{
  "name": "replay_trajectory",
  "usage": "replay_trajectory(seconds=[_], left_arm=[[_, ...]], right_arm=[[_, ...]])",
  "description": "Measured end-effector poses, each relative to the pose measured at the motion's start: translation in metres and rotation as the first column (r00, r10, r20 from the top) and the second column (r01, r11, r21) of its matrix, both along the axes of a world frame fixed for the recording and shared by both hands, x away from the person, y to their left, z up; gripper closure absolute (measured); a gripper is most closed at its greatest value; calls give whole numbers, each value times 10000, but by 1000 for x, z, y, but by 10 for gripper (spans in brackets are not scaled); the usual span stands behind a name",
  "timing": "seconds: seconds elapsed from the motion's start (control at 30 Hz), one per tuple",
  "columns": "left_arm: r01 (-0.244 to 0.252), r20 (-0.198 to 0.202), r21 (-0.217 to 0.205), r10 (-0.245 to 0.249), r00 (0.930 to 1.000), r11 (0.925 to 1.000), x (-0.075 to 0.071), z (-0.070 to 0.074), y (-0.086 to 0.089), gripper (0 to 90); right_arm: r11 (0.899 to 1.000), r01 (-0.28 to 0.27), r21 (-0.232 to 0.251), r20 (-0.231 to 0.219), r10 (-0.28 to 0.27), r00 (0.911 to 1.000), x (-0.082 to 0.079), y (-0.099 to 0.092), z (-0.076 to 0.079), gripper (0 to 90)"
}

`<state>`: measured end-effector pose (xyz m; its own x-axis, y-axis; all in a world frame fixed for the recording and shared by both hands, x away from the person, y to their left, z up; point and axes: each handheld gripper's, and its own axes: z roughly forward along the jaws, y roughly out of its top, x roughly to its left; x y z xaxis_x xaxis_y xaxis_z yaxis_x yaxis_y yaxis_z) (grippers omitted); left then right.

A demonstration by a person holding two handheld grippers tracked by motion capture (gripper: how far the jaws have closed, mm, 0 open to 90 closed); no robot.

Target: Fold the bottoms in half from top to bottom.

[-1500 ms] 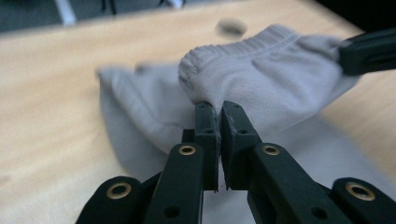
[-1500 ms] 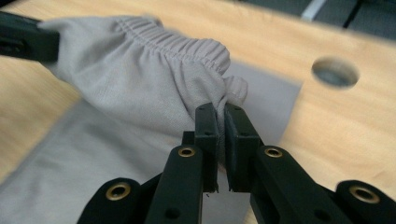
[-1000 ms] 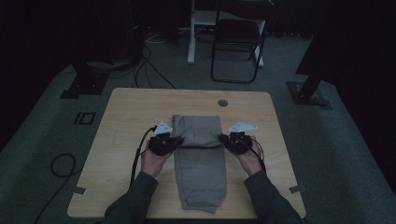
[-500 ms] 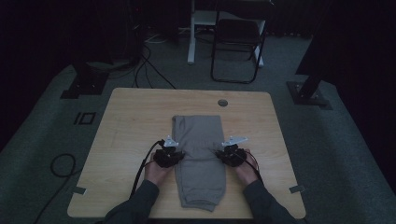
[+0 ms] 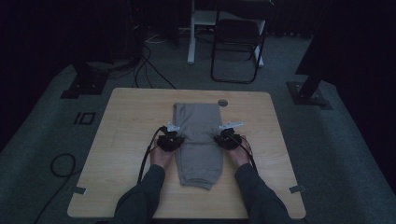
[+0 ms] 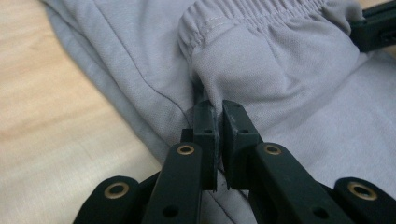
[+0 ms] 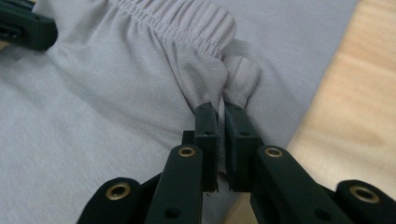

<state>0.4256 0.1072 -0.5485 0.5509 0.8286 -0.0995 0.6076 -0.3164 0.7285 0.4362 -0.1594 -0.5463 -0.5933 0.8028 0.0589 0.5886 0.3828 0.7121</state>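
Grey trousers (image 5: 198, 140) lie lengthwise in the middle of the wooden table (image 5: 126, 121), folded over themselves. My left gripper (image 5: 177, 140) is shut on the left corner of the elastic waistband (image 6: 252, 18), and its pads (image 6: 205, 126) pinch a bunch of cloth. On the opposite corner my right gripper (image 5: 220, 139) is shut on the waistband (image 7: 187, 28), where fabric puckers above its pads (image 7: 236, 130). The held waistband rests low over the trouser cloth beneath. In the left gripper view the right gripper (image 6: 376, 28) shows top right. The left gripper (image 7: 23, 28) shows top left in the right gripper view.
A small round disc (image 5: 222, 102) sits at the table's far edge, just beyond the trousers. Bare wood lies left and right of the garment. A folding chair (image 5: 238, 42) and stand bases (image 5: 308, 93) are on the floor behind the table.
Both hands have come down with the waistband and drawn a little closer together. The raised fold now lies flatter over the trousers.
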Motion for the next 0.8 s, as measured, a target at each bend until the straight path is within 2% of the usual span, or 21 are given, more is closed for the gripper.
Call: replay_trajectory(seconds=[0.13, 0.3, 0.4, 0.5, 0.57, 0.67, 0.8], left_arm=[[-355, -38, -409, 353, 9994, 9985, 14, -2, 0, 848], [-635, -101, -464, 631, 9980, 9969, 25, -2, -3, 848], [-800, -421, -617, 775, 9961, 9949, 30, 0, -3, 848], [-755, -523, -500, 728, 9960, 9959, 31, 6, -3, 851], [-709, -390, -699, 683, 9969, 9950, 31, 14, 1, 853], [-577, -18, -1086, 578, 9983, 9924, 31, 37, 7, 858], [-260, 824, -1489, 386, 9959, 9885, 23, 74, 12, 860]], right_arm=[[9995, 311, -81, 93, -310, 9995, 15, 3, 0, 859], [9976, 691, -25, 46, -690, 9976, 29, 6, 0, 859], [9971, 766, -47, -93, -766, 9970, 34, 7, 2, 862], [9973, 734, -96, -21, -734, 9973, 33, 7, 6, 863], [9967, 781, 212, 124, -784, 9968, 31, 4, 13, 863], [9955, 734, 599, 607, -770, 9952, 28, -1, 32, 863], [9936, 528, 996, 1615, -685, 9845, 20, -6, 65, 864]])
